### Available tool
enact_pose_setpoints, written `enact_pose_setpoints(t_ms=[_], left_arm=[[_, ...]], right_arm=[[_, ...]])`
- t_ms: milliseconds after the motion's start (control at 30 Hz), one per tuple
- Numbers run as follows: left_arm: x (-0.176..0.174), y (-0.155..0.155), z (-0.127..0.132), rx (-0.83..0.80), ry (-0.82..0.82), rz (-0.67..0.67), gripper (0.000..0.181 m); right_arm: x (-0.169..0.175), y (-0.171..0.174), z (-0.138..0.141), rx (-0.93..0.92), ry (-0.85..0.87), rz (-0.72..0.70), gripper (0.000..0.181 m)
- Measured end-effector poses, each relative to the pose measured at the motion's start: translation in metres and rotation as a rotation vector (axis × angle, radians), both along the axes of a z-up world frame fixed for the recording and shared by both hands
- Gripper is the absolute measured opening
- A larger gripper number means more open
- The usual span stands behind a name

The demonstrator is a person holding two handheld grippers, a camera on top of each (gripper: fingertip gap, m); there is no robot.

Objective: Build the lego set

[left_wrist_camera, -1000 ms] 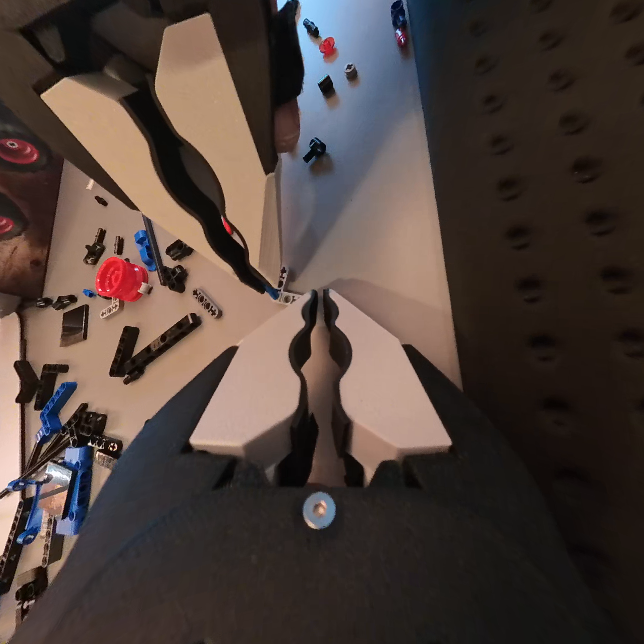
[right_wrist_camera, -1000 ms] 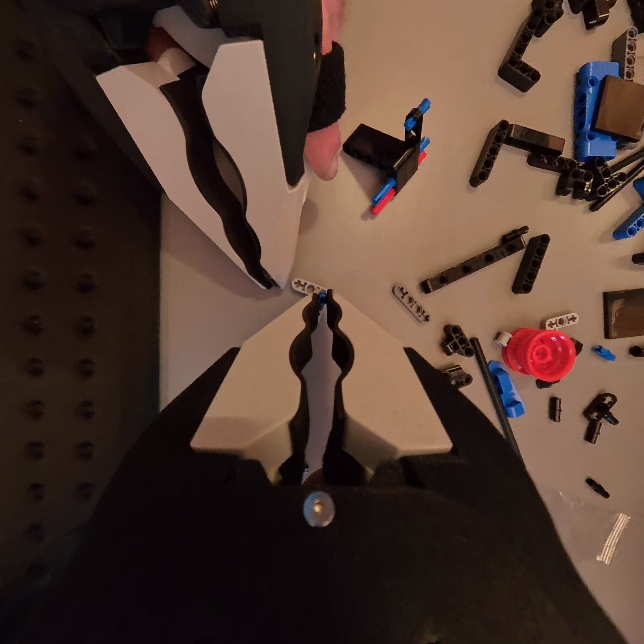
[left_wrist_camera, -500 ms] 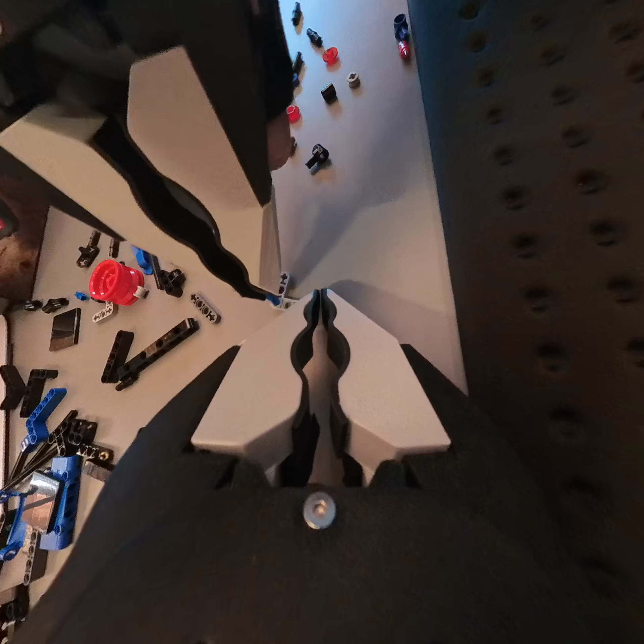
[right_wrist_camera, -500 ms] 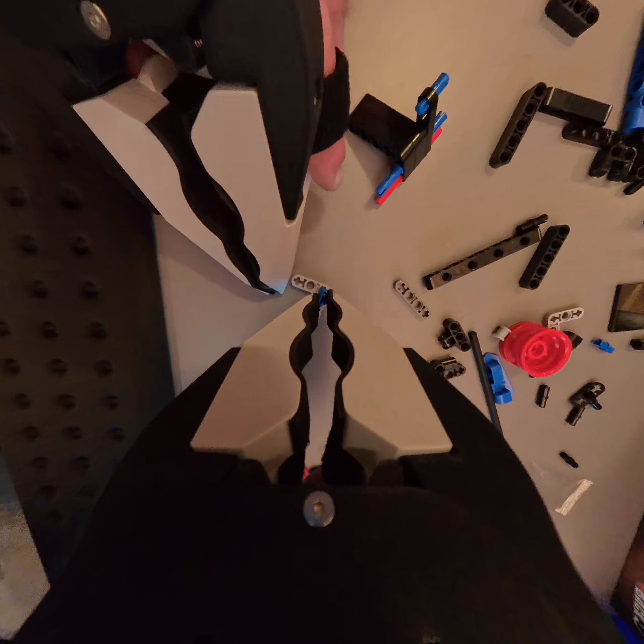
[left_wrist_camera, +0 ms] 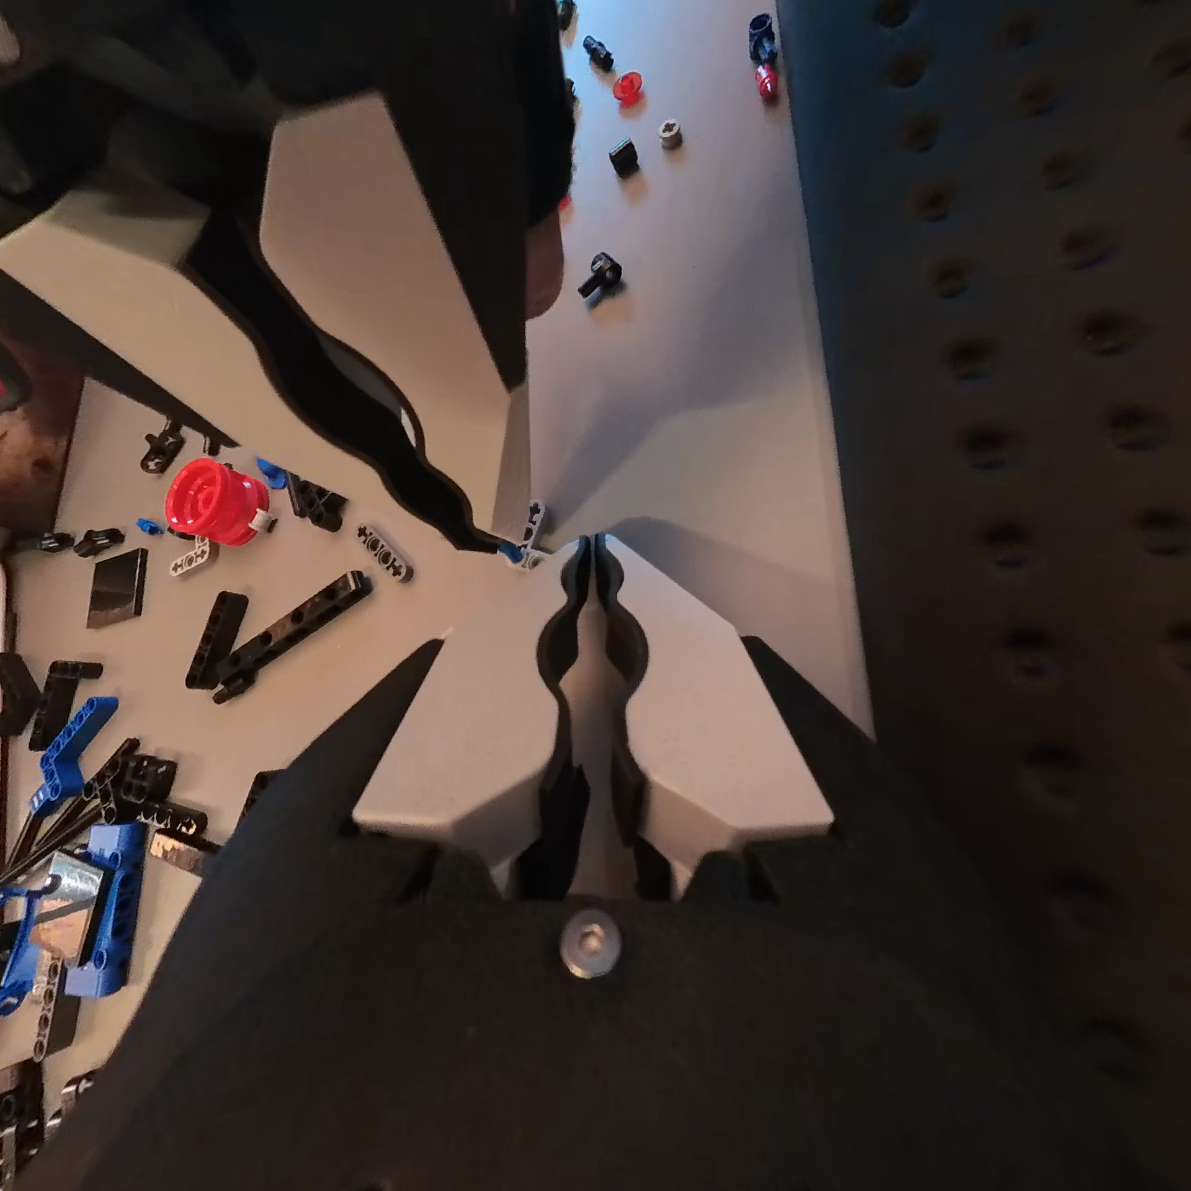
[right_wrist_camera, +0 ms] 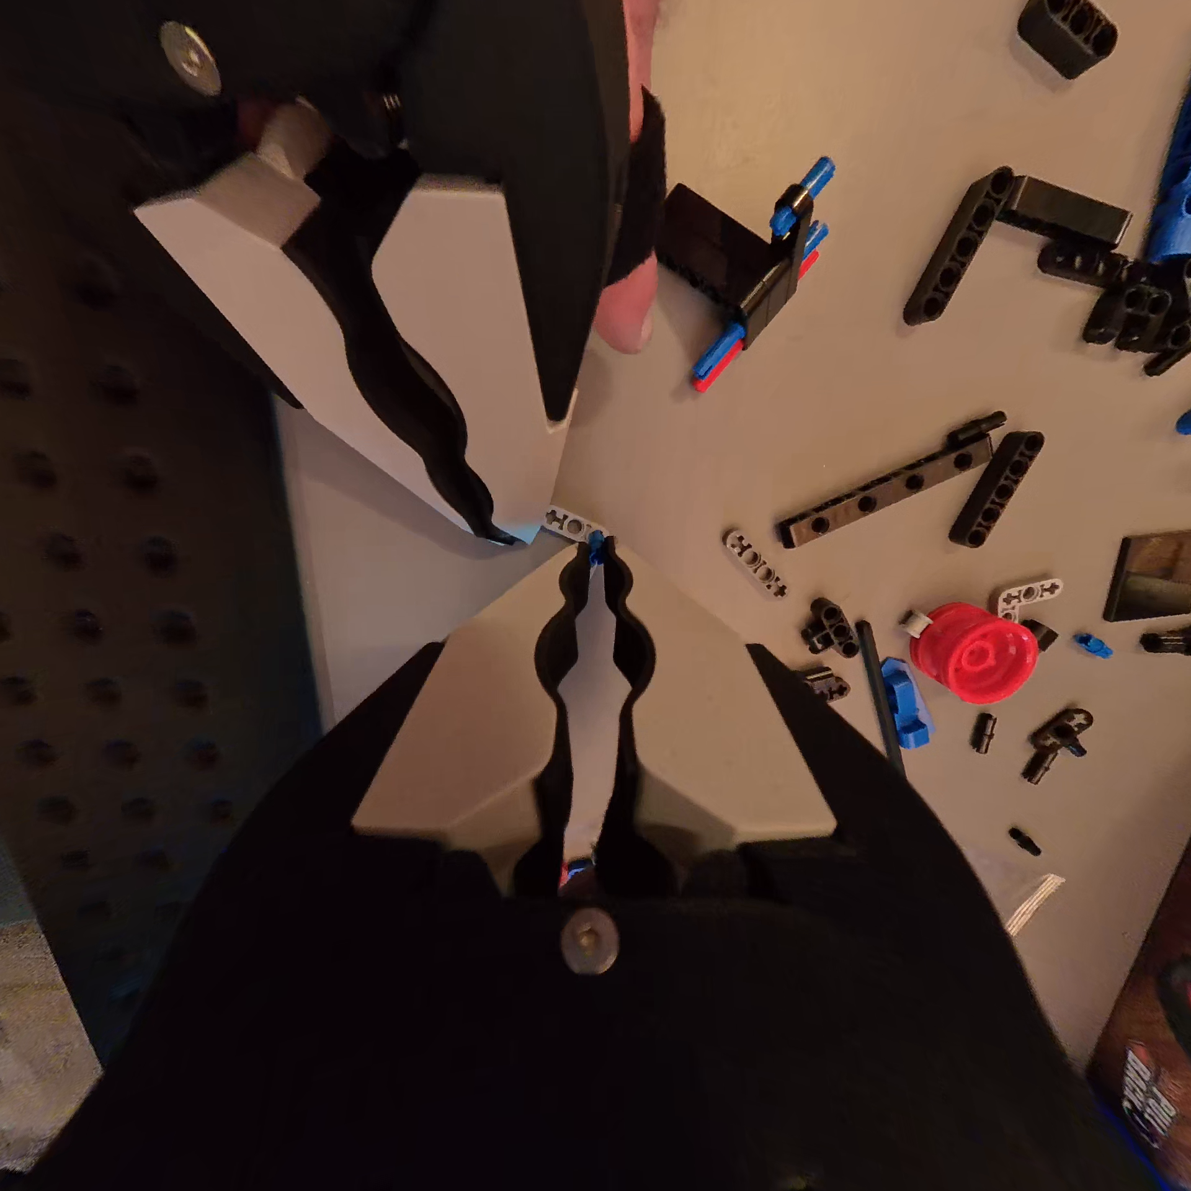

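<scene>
Blue pin [right_wrist_camera: 597, 553] sits pinched in your right gripper [right_wrist_camera: 597, 555], its tip at the end hole of the grey beam [right_wrist_camera: 572, 525] clamped by your left gripper [left_wrist_camera: 591, 541]; red wheel [right_wrist_camera: 974, 658] lies well right on the table [right_wrist_camera: 709, 451]

Left wrist view: you are looking down along the left gripper [left_wrist_camera: 591, 540], very near the table [left_wrist_camera: 677, 412].
Right wrist view: you are looking down along the right gripper [right_wrist_camera: 598, 549], facing the opposite way.
Shared area: both are showing the grey beam [left_wrist_camera: 533, 519] [right_wrist_camera: 573, 525] and red wheel [left_wrist_camera: 216, 493] [right_wrist_camera: 973, 651].
</scene>
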State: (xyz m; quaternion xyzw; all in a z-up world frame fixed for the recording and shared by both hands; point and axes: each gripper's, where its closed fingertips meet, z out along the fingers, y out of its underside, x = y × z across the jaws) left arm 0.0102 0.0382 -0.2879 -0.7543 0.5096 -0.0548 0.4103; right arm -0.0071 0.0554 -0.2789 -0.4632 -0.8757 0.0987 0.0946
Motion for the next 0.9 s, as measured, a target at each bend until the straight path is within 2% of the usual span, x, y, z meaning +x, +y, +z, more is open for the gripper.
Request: enact_pose_setpoints(t_ms=[233,900], left_arm=[[-0.013,-0.002,0.003,-0.003,0.000,0.026,0.013],[-0.001,0.000,0.002,-0.022,-0.032,0.006,0.008]], right_arm=[[0.000,0.001,0.000,-0.024,0.014,-0.012,0.001],[-0.004,-0.001,0.000,0.017,-0.022,0.029,0.001]])
